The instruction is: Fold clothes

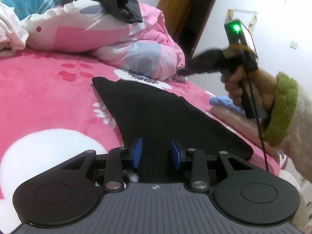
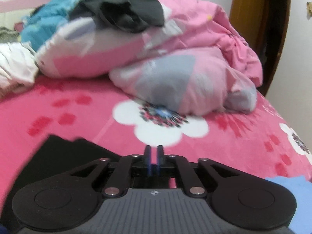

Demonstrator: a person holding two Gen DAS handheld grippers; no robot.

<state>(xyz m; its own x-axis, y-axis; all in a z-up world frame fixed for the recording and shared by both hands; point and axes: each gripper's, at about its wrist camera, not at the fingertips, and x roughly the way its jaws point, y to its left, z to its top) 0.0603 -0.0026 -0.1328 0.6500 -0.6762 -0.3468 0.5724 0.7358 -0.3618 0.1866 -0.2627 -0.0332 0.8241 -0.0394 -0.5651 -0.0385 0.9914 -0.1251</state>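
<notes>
Far left of the bed (image 1: 48, 101), a white crumpled cloth (image 1: 11, 33) is lying against the heaped bedding, with a blue-green patterned cover (image 1: 25, 2) bunching behind it. A pink, white and grey quilt (image 1: 109, 37) is sprawling across the back of the bed, and a dark grey garment (image 1: 119, 3) is sitting rumpled on top of it. The pink floral bedspread (image 2: 81, 117) is covering the bed; a big white flower print (image 2: 161, 124) is showing mid-bed. A black garment (image 1: 159, 113) is lying flat on the bedspread at the near edge, tapering to a point toward the quilt. The left tongs (image 1: 157, 154) are hovering low over its near end, blue pads (image 1: 136, 150) standing apart, released, nothing pinched between them; the black cloth is showing in the gap below. Right of the black garment, a pale pink folded piece (image 1: 234, 119) is resting with a light blue cloth (image 1: 224, 101) beside it. Further right, a hand (image 1: 243, 85) with a green fuzzy cuff (image 1: 280, 109) is gripping the handle of the right tongs (image 2: 155, 156), raised above the bedspread and pointing toward the quilt; a green light (image 1: 236, 27) is glowing on top. In the right wrist view the fingers are standing only a narrow slit apart, gripping nothing, with the black garment off to the lower left. A brown door (image 1: 175, 5) is standing open behind.
</notes>
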